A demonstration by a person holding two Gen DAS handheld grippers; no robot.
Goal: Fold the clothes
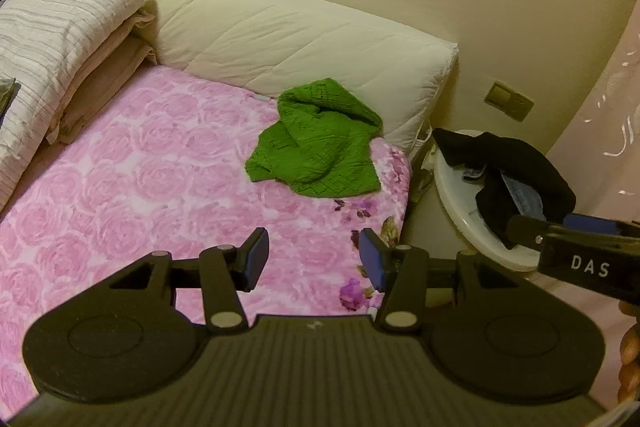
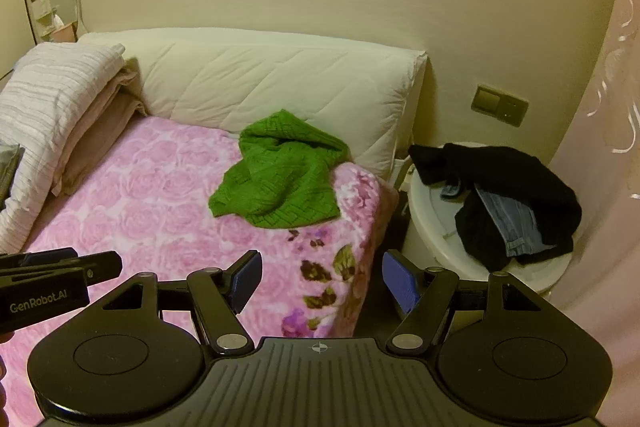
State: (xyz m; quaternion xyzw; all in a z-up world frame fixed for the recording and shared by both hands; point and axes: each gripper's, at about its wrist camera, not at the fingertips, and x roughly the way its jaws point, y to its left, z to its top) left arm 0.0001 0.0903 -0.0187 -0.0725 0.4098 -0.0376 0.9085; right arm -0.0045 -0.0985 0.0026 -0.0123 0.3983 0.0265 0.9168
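With both tongs, left (image 1: 313,259) and right (image 2: 322,281), apart and empty, best to reach for the crumpled green sweater (image 1: 320,143), pinching two separate edges to spread it flat on the bed (image 1: 140,167).

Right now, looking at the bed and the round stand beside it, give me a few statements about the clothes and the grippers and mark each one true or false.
1. The green knit garment lies crumpled on the pink floral blanket. True.
2. The left gripper is clamped on the green garment. False: its jaws stand open with nothing between them.
3. The black garment sits on the white round stand beside the bed. True.
4. The right gripper holds the black garment. False: it is open and empty.
5. The green garment is neatly folded. False: it is bunched up.
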